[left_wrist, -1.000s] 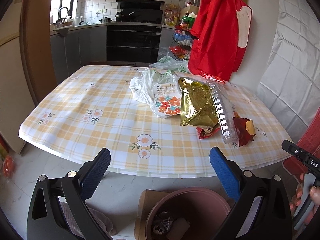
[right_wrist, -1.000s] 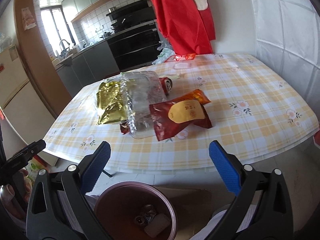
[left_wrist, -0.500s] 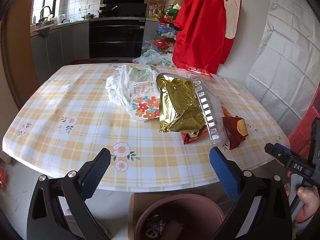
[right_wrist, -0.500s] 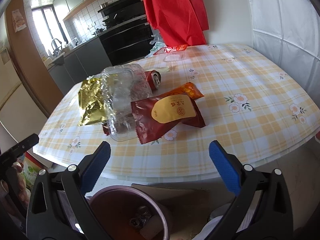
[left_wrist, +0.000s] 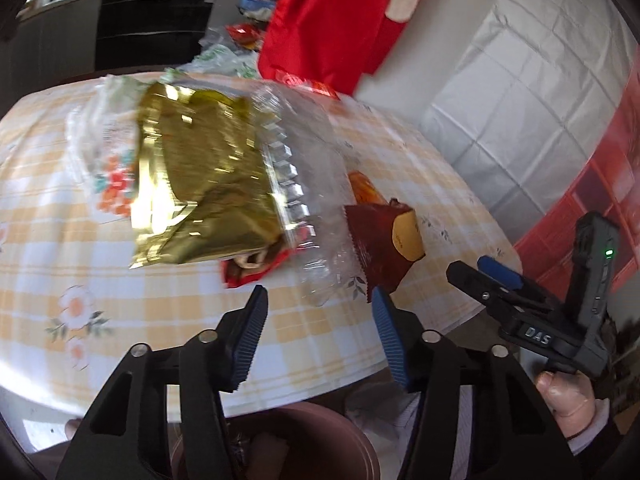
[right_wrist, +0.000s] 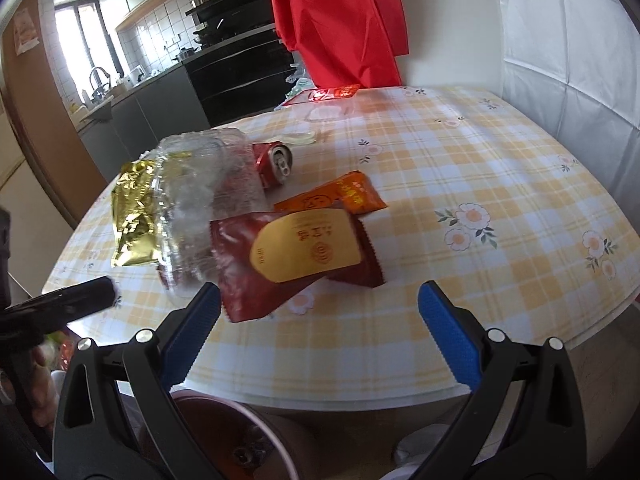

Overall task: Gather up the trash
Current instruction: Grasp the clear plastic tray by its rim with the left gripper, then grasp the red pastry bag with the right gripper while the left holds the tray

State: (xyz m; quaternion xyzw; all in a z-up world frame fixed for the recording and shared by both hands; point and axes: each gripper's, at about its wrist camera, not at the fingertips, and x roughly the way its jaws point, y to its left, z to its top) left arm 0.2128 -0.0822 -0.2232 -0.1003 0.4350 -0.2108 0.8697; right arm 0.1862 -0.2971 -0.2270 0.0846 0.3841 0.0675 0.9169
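Trash lies on the checked table (right_wrist: pixel 460 168): a gold foil bag (left_wrist: pixel 200 184) (right_wrist: pixel 134 216), a clear plastic clamshell (left_wrist: pixel 316 184) (right_wrist: pixel 200 200), a dark red snack packet (right_wrist: pixel 296 256) (left_wrist: pixel 380 248), an orange packet (right_wrist: pixel 336 198), a red can (right_wrist: pixel 272 160) and a white flowered bag (left_wrist: pixel 108 160). My left gripper (left_wrist: pixel 318 328) is open and empty just short of the clamshell's near edge. My right gripper (right_wrist: pixel 320 320) is open and empty in front of the dark red packet. A pink bin (right_wrist: pixel 224 436) (left_wrist: pixel 300 444) stands below the table edge.
A red garment (right_wrist: pixel 336 20) hangs at the table's far side. A small red wrapper (right_wrist: pixel 336 92) lies at the far edge. A white quilted wall (right_wrist: pixel 560 40) is to the right. Kitchen counters and an oven (right_wrist: pixel 236 76) stand behind. Red crates (left_wrist: pixel 592 200) are on the right.
Both grippers have moved forward toward the trash on the table. The left gripper has swung right and its jaws have narrowed. The right gripper now shows nearer in the left view.
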